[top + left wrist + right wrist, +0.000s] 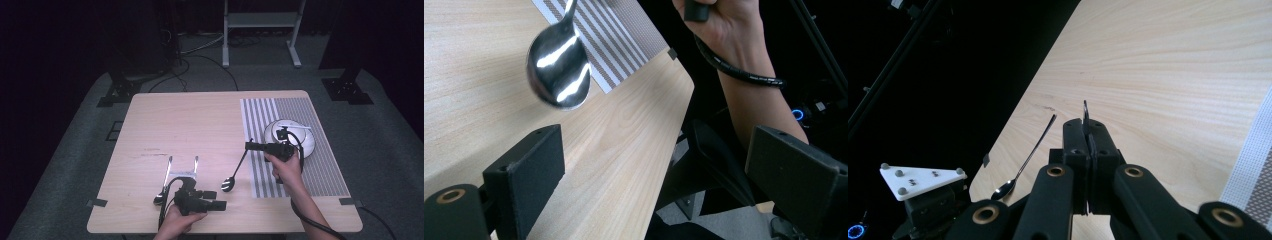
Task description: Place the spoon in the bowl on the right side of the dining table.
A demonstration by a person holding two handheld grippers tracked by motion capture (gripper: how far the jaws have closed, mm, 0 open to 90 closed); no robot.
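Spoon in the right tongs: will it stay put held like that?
Probably stiff: the spoon looks like polished metal. It may pivot, since the right tongs pinch only its thin handle tip and the bowl hangs low. The glossy surface could slip.

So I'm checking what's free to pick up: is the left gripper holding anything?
No: in the left gripper view the left gripper has its jaws wide apart, with bare table between them.

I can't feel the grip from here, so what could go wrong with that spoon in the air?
The right claw pinches the spoon only at the thin tip of its handle, so it may pivot or slip out.

The bowl end hangs just above the table, close to the open left claw; a swing could knock it.
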